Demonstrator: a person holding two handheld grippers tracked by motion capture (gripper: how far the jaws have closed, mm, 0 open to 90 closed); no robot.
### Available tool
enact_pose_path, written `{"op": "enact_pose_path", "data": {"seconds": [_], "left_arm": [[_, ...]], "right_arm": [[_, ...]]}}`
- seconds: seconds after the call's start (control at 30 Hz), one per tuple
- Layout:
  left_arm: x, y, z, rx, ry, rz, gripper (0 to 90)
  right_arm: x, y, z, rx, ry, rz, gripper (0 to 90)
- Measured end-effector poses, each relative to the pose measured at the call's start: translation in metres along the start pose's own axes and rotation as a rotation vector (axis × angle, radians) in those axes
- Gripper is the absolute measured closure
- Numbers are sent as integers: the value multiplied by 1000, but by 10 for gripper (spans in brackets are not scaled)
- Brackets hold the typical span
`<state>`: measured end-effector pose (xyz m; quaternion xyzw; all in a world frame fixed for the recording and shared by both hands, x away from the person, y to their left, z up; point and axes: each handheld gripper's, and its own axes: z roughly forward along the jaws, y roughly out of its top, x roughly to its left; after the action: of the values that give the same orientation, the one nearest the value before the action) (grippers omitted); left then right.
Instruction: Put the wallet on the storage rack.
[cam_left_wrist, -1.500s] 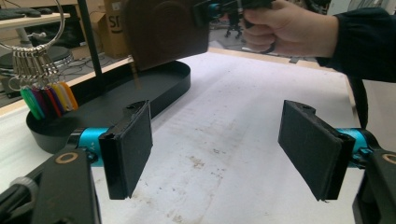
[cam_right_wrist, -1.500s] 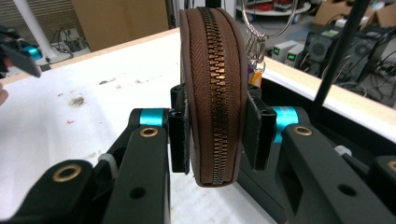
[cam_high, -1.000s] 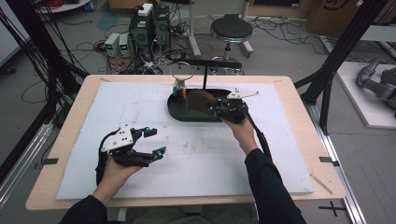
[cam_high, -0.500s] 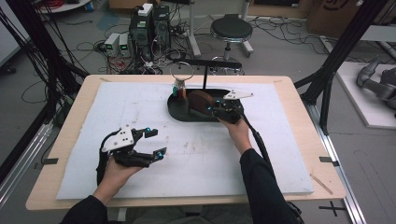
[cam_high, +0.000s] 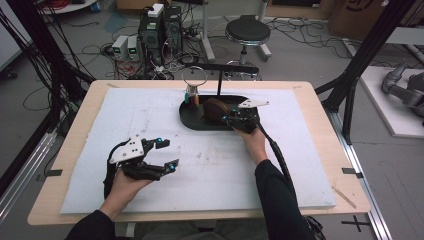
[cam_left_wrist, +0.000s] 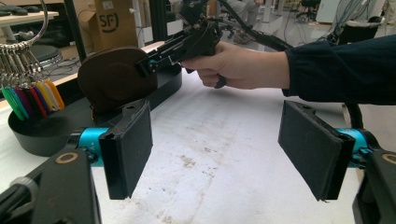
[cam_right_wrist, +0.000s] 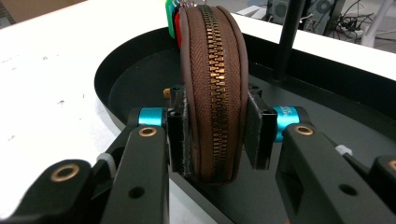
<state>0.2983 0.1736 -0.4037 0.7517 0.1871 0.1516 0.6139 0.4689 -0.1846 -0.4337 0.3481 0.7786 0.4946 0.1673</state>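
Left gripper (cam_high: 166, 154): held in the person's left hand (cam_high: 125, 184) over the near-left part of the white mat (cam_high: 150, 115), jaws spread wide apart with nothing between them; in the left gripper view its two black pads (cam_left_wrist: 128, 149) stand well separated above bare, scuffed mat. White mat: covers most of the wooden table (cam_high: 60, 150), lightly marked with dark specks near the middle. Key ring (cam_high: 193, 76): a metal hoop at the far left end of the tray, hung with coloured tags (cam_left_wrist: 32, 99) in green, red, yellow and orange that reach down inside the tray wall. Black oval tray (cam_high: 192, 122): sits on the far-centre part of the mat, shallow, with a raised rim; a thin black post (cam_high: 219, 80) rises from it and carries a horizontal bar. Brown zipped pouch (cam_right_wrist: 212, 84): rounded, leather-like, standing on edge inside the tray with its brass zip facing the right gripper's camera, just beside the coloured tags. Right gripper (cam_high: 231, 119): held in the person's right hand (cam_high: 252, 144) at the near-right rim of the tray, jaws clamped on the pouch, one pad pressed to each flat side; whether the pouch rests on the tray floor or is lifted clear cannot be told. Dark sleeve (cam_high: 275, 200): covers the right forearm, with the gripper's cable trailing along it
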Motion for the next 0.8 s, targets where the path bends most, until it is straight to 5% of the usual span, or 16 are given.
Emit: {"op": "enact_pose_path", "data": {"seconds": [0.4,0.63,0.8], "left_arm": [[-1,-1,2,4,-10,0,261],[0,-1,1,4,-7,1,261],[0,0,0,1,5,10,261]], "right_arm": [[-1,0,-1,35,-30,-25,620],[-2,3,-6,30,-56,-35,494],[-1,10,-18,31,-117,-67,357]]}}
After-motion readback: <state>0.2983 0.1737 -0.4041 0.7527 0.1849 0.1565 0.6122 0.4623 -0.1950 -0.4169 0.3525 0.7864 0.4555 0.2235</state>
